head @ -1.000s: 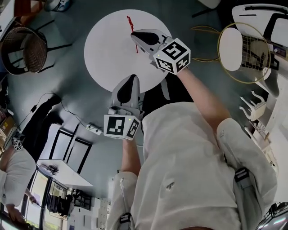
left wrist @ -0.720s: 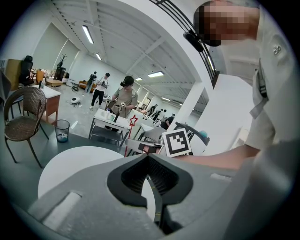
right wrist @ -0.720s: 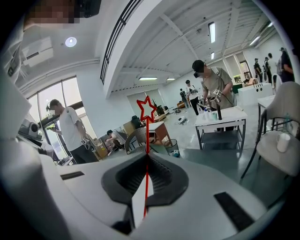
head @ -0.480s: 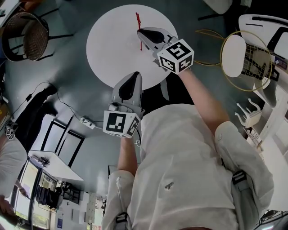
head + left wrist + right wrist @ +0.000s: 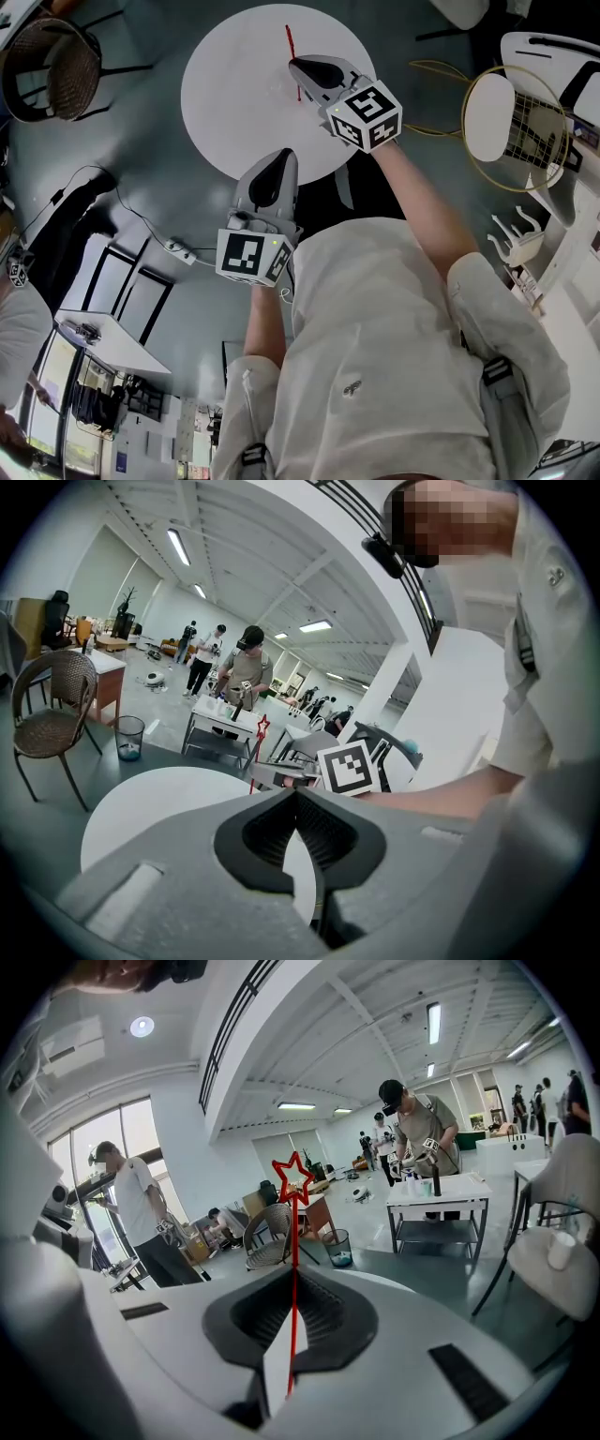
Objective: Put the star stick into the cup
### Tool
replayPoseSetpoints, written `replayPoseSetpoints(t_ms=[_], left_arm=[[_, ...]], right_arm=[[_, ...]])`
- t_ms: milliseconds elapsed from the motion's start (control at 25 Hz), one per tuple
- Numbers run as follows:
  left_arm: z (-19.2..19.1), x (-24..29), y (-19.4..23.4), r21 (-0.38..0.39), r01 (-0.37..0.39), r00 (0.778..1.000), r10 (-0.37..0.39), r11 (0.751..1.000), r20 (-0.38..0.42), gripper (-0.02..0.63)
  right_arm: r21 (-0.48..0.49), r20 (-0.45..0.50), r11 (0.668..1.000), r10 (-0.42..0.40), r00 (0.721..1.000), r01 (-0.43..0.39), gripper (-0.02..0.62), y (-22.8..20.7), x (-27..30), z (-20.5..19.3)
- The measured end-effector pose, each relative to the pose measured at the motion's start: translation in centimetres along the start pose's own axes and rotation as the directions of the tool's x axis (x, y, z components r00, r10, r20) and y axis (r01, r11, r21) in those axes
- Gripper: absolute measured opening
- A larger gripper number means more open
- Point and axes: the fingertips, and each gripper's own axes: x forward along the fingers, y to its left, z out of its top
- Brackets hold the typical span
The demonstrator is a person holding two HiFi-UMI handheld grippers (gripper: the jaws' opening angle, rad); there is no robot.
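Since a second ago, slight advance of the right gripper [image 5: 292, 1279] over the round white table [image 5: 225, 103], with no change of grip; judged as carrying, insertion not yet made. Clamped on the star stick [image 5: 293, 1222], shaft upright between the jaws, star above the tips. Left gripper [image 5: 298, 797] pressed together on nothing, held back behind. No cup made out with certainty; possibly a faint clear shape just beside the right jaws.

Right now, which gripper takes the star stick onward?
Right. The right gripper is shut on the red star stick above the round white table; the left gripper is shut, empty, nearer the body.
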Motion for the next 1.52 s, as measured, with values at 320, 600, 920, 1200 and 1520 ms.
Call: replayPoseSetpoints(t_ms=[320,600,920,1200,1520], left_arm=[[-0.6,-0.2,0.6,-0.002,0.000,1.000,0.000,1.000,-0.010,0.009],[-1.2,0.0,1.4,-0.011,-0.007,1.000,0.007,1.000,-0.015,0.009],[-1.3,-0.1,1.4,-0.024,-0.004,1.000,0.004,1.000,-0.009,0.009],[-1.2,0.2,1.1,-0.037,-0.006,1.000,0.006,0.999,0.001,0.009],[-1.3,0.1,1.3,-0.043,-0.012,1.000,0.013,0.999,0.004,0.009]], right_arm=[[-0.029,-0.036,0.999,-0.017,0.999,0.016,0.015,-0.2,0.8,-1.4],[-0.027,-0.067,0.999,-0.032,0.997,0.030,0.017,-1.0,1.3,-2.6],[-0.046,-0.103,0.998,-0.042,0.994,0.037,0.018,-1.1,1.4,-3.7],[-0.114,-0.149,0.993,-0.049,0.988,0.032,0.018,-0.9,1.2,-4.7],[-0.116,-0.186,0.993,-0.054,0.981,0.033,0.021,-1.2,1.4,-5.7]])
